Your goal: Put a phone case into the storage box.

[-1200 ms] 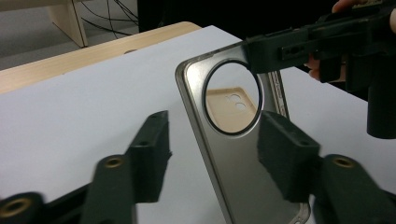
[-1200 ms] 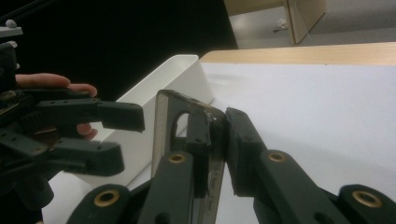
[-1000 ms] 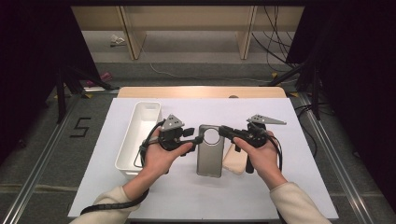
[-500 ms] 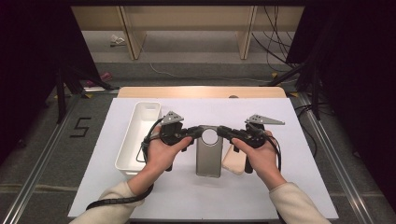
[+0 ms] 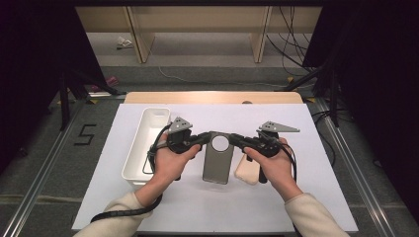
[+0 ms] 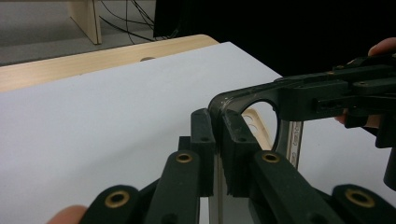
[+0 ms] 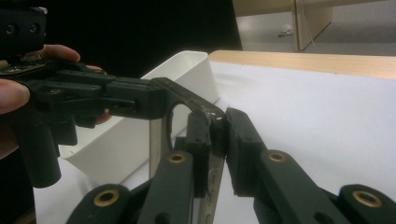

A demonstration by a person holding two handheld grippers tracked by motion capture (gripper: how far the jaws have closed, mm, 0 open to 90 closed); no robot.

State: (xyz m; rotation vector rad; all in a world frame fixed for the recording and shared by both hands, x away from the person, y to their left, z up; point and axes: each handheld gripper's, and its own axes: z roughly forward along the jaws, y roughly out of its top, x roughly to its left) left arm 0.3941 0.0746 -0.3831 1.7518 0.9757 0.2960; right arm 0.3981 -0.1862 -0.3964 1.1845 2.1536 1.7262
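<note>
Phone case (image 5: 217, 160) is now pinched at both top corners, the left hand-held gripper (image 5: 201, 139) having just closed and the right hand-held gripper (image 5: 236, 139) clamped, so lifting remains.

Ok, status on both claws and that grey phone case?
Left claw just closed, shut on grey phone case, top left corner. Right claw shut on its top right corner. Beige case beside it, white bin left; nothing blocking.
</note>
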